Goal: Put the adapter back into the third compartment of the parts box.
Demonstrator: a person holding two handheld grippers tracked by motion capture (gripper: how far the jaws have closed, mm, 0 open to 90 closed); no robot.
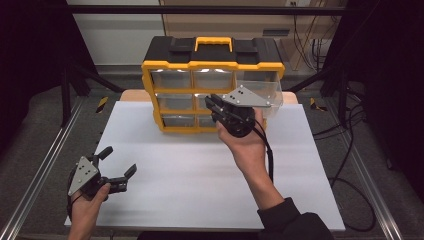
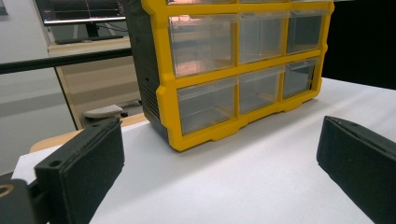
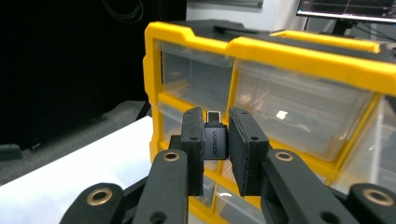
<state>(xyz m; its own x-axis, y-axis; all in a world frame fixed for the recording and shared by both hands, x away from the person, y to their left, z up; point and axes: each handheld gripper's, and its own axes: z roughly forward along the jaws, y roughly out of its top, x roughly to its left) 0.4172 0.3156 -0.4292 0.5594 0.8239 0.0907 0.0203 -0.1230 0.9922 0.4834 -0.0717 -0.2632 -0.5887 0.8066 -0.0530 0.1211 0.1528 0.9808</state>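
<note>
The right gripper (image 3: 215, 154) jaws clamp a small black adapter (image 3: 215, 140) near the organizer's (image 1: 212, 90) pulled-out top right drawer (image 1: 260, 92); a shallow grip risks slipping, while the left gripper (image 1: 117, 167) jaws rest wide.

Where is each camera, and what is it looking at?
High view: above the table, looking down at the yellow drawer box; both hands and tongs show.
Left gripper view: on the left tongs, open, facing the box.
Right gripper view: on the right tongs, pinching a small black adapter.
All share the box.
</note>
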